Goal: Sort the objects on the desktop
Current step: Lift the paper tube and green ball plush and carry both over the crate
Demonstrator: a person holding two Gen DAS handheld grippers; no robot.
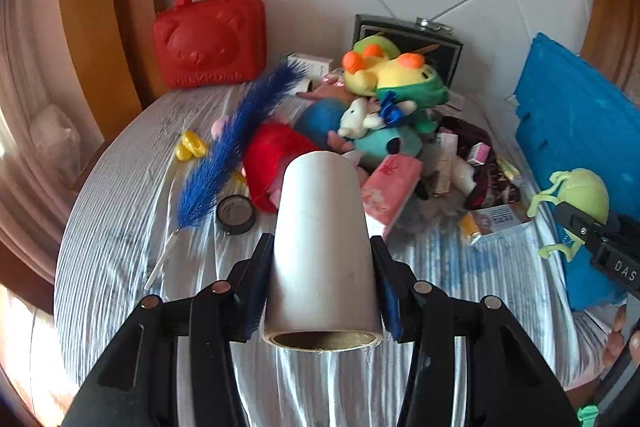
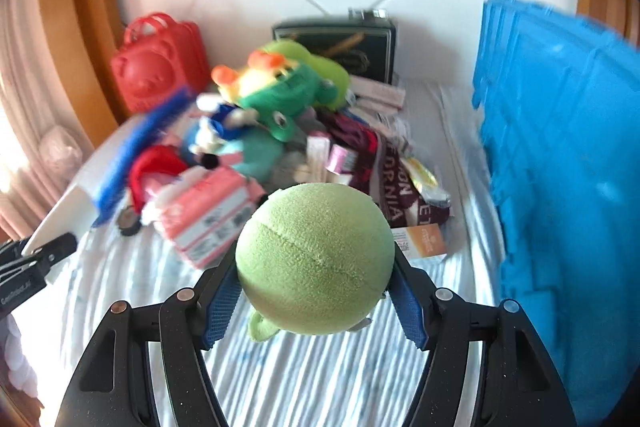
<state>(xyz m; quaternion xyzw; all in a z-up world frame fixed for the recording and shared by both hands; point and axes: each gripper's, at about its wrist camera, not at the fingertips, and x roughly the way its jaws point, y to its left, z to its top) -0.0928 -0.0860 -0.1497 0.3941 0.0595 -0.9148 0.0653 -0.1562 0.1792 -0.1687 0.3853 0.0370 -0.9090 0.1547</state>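
My left gripper [image 1: 322, 245] is shut on a white roll with a cardboard core [image 1: 320, 211], held lengthwise above the striped cloth. My right gripper [image 2: 316, 259] is shut on a round green plush toy [image 2: 312, 227], and the blue pads press its sides. In the left wrist view that green plush toy [image 1: 580, 191] hangs at the right edge, in front of the blue crate. In the right wrist view the white roll [image 2: 60, 215] shows at the left edge.
A pile of plush toys [image 1: 384, 87] and small boxes fills the middle of the table. A red bear case [image 1: 208, 39] stands at the back left and a blue crate [image 2: 560, 147] at the right. A blue feather [image 1: 236, 143], a black tape roll [image 1: 236, 213] and a pink pack [image 1: 390, 187] lie near.
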